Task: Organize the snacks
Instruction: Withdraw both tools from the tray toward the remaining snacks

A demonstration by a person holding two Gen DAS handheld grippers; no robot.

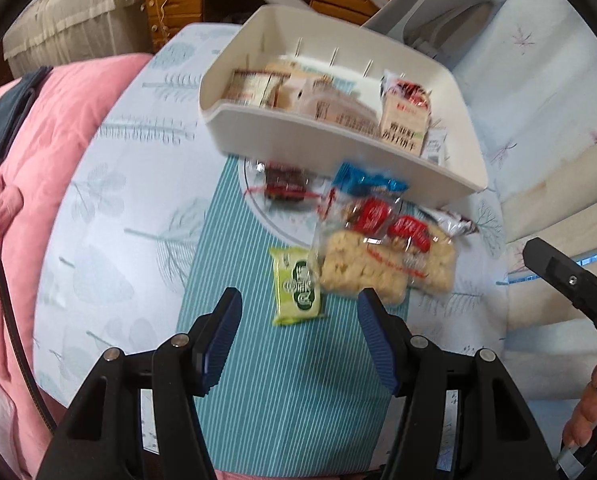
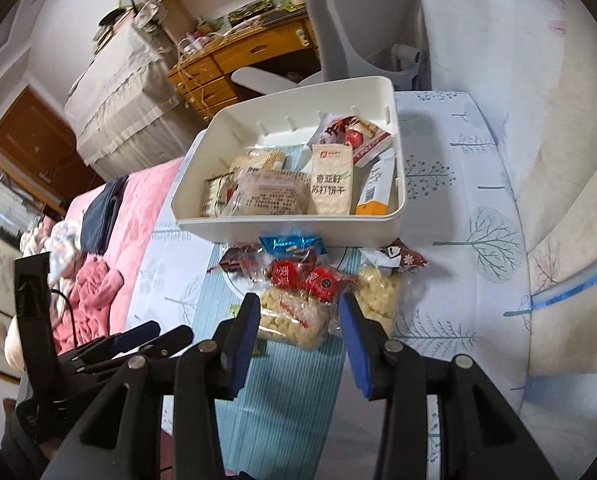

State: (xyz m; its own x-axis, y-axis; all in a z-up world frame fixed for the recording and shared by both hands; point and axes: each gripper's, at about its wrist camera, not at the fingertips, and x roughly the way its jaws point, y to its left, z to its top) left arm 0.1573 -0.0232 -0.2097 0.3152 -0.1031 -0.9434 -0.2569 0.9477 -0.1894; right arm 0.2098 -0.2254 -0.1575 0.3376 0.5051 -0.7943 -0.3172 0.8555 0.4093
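Here, before a white bin (image 2: 290, 228) already part-filled with packets, loose snacks lie on a teal striped mat (image 1: 282, 380), the left gripper (image 1: 298, 312) hanging open over a green packet (image 1: 296, 286) and the right gripper (image 2: 298, 312) open, seemingly empty, above a clear puffed-snack bag (image 2: 294, 320).

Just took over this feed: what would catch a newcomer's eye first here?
A white bin, already half full of packets, sits at the far end of the blue striped mat. In front of it lies a loose heap of snacks: clear bags of puffed snacks, a blue packet, and a green packet nearest the open left gripper.
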